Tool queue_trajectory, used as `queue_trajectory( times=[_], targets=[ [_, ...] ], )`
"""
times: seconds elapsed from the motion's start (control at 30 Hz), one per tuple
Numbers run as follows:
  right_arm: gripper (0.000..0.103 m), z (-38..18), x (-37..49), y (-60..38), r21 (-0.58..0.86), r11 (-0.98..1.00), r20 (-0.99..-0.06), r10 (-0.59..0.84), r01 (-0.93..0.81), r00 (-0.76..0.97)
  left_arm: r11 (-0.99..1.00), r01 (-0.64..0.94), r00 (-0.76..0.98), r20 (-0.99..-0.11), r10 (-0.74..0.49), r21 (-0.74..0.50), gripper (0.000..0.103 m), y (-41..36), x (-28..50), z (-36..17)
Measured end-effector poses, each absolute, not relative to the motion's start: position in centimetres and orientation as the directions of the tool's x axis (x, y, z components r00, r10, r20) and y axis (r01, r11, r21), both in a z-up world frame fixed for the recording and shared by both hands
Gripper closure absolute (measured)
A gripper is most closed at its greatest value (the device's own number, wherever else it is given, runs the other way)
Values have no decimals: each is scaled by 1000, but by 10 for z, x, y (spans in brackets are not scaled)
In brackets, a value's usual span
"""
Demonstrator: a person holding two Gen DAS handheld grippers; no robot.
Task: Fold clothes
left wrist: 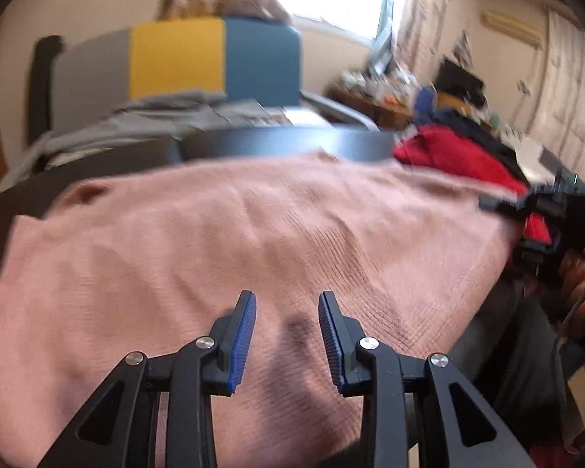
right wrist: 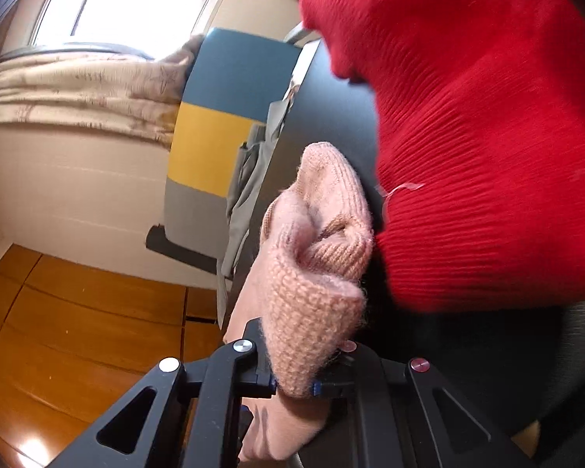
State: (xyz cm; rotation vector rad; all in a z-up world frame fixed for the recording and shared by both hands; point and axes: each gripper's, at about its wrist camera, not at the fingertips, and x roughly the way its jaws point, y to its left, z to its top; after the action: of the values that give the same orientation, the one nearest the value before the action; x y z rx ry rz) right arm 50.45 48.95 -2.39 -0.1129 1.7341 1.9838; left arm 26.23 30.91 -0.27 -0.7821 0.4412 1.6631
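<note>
A pink knit sweater (left wrist: 234,234) lies spread flat over the dark table (left wrist: 292,142). My left gripper (left wrist: 286,296) hovers just above its near part, open, with nothing between the blue pads. In the right wrist view a bunched edge of the pink sweater (right wrist: 312,273) stands up between the fingers of my right gripper (right wrist: 304,343), which is shut on it; the knit hides the fingertips. That gripper and the hand holding it show at the right edge of the left wrist view, at the sweater's right side.
A red garment (right wrist: 487,136) is piled on dark clothes at the table's right, touching the pink sweater. A chair with a grey, yellow and blue back (left wrist: 175,58) stands behind the table with grey clothes (left wrist: 136,124) on it. Wooden floor (right wrist: 78,312) lies beside the table.
</note>
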Motion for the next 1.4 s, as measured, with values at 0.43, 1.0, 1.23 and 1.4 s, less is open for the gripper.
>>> queue_trajectory(
  times=[0.43,1.0,1.23,1.4],
  targets=[
    [91,17,480,490,892,-146,-374,292,-428,-880,-541,-841,-380,-698,607,-13,68,207,181,-7],
    [91,108,248,345,661,-717,-392,-76,-223,-917,-608,-761,-344,-654,674,-227,68,155,129,-41],
    [91,47,154,255,536,-837,-562,-258,-109,-786,-596,-757,-331,-629,703,-269,68,150,128,-41],
    [90,13,134,235,493,-864,-635,-275,-104,-722,-571,-736,-295,-585,755,-365,71,144,125,-42]
  ],
)
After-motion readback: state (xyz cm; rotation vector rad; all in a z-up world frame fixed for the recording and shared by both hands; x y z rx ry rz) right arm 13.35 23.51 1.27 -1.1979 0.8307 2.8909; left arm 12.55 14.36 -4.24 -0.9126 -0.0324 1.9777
